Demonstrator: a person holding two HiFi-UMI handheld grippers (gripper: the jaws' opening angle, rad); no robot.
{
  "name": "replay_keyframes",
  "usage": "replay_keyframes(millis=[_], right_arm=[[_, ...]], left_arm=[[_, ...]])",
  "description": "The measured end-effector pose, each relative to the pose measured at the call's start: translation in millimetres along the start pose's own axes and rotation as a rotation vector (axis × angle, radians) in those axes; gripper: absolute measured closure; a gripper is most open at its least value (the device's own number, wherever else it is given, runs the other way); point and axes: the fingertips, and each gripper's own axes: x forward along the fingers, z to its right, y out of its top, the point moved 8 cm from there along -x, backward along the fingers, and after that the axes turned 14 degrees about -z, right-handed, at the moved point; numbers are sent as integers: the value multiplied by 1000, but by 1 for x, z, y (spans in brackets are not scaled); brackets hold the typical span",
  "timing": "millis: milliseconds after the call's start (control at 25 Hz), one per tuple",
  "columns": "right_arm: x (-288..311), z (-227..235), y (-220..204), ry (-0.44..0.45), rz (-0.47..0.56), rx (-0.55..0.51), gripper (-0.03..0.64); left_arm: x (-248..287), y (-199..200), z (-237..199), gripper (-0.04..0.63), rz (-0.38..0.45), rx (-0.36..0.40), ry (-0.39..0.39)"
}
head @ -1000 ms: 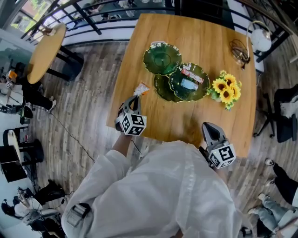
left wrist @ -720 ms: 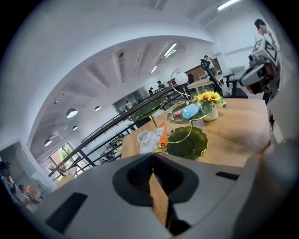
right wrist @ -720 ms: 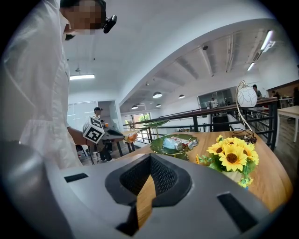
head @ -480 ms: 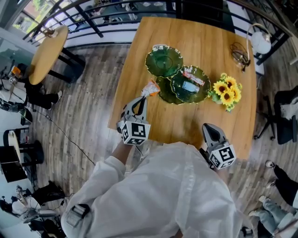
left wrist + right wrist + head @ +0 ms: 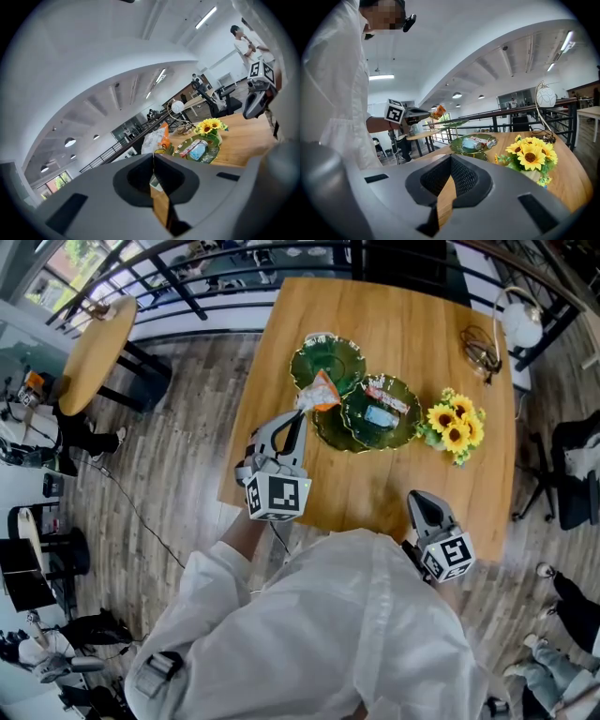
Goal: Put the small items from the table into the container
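Note:
An orange and white snack packet (image 5: 319, 392) hangs in the air, with my left gripper (image 5: 300, 414) shut on its lower corner, just left of the green glass dishes. In the left gripper view the packet (image 5: 157, 139) stands up from the shut jaws. The dishes are a top plate (image 5: 326, 360), a wide dish (image 5: 405, 424) and a low plate (image 5: 330, 431). The wide dish holds a red and white packet (image 5: 386, 392) and a blue packet (image 5: 380, 414). My right gripper (image 5: 419, 494) is shut and empty at the table's near edge.
A vase of sunflowers (image 5: 457, 423) stands right of the dishes. A white lamp (image 5: 523, 320) and a coil of wire (image 5: 483, 345) sit at the far right corner. A round side table (image 5: 94, 343) and a railing are at the left, a chair (image 5: 574, 474) at the right.
My left gripper has lifted the snack packet off the table and carried it up and toward the green dishes. The right gripper has stayed still.

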Motion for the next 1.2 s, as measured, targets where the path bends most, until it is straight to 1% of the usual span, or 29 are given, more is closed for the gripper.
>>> replay_keyframes(millis=[120,240,600,760,1000,1080,1120,1160,1200], right_arm=[[-1,1,0,-6,2,-1,604],[-3,2,-1,-13,4,4,604],[-9,6,-5,-41,1,23,604],[-10,8,-6,-50,1,30,604],[-12,10,-5,-57,4,39,604],[-11,10,-5,-58,5,39,604],[-10,10,-5,-57,6,41,604],[-10,10,-6,-56,7,42,604],[-9,10,-6,-56,7,41,604]], left_arm=[[18,9,-6,586,8,13,7],[36,13,-8,586,-2,34,8],[85,11,-9,586,-110,118,-15],[100,11,-4,584,-145,160,-25],[106,14,2,576,-147,174,-49],[105,15,2,564,-144,163,-59],[105,15,1,541,-144,153,-74],[104,15,1,483,-146,140,-96],[103,15,1,441,-150,126,-120]])
